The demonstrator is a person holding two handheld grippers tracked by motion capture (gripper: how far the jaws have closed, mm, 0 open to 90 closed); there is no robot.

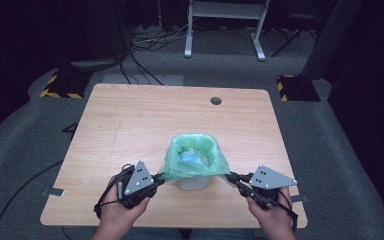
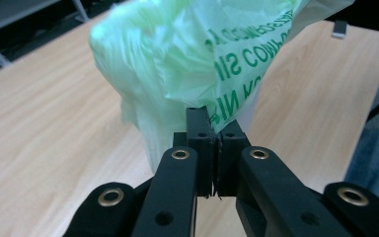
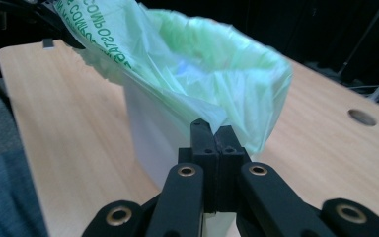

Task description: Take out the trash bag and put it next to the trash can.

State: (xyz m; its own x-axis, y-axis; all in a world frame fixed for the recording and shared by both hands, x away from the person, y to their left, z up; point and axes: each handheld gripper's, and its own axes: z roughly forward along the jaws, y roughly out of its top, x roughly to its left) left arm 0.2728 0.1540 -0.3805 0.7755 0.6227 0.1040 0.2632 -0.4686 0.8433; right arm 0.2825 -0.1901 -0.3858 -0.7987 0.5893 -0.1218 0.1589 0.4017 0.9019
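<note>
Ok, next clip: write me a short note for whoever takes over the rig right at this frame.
Left gripper: jaws shut on the green bag, pinching its near-left edge.
Right gripper: jaws shut on the bag's near-right edge.
The bag lines the white bin near the table's front edge; something blue lies inside.
Done: both sides gripped, film pulled outward.
Left: probably lifting the bag out or closing it; the far rim is folded over the bin.

Bag [image 1: 192, 159]: thin translucent green plastic with darker green lettering, lining the bin, its rim folded outward over the top, two corners stretching sideways and being pinched.
Bin [image 1: 194, 183]: small, white, standing upright near the desk's front edge, centred.
Contents: something blue lying inside the bag [image 1: 190, 156].
</note>
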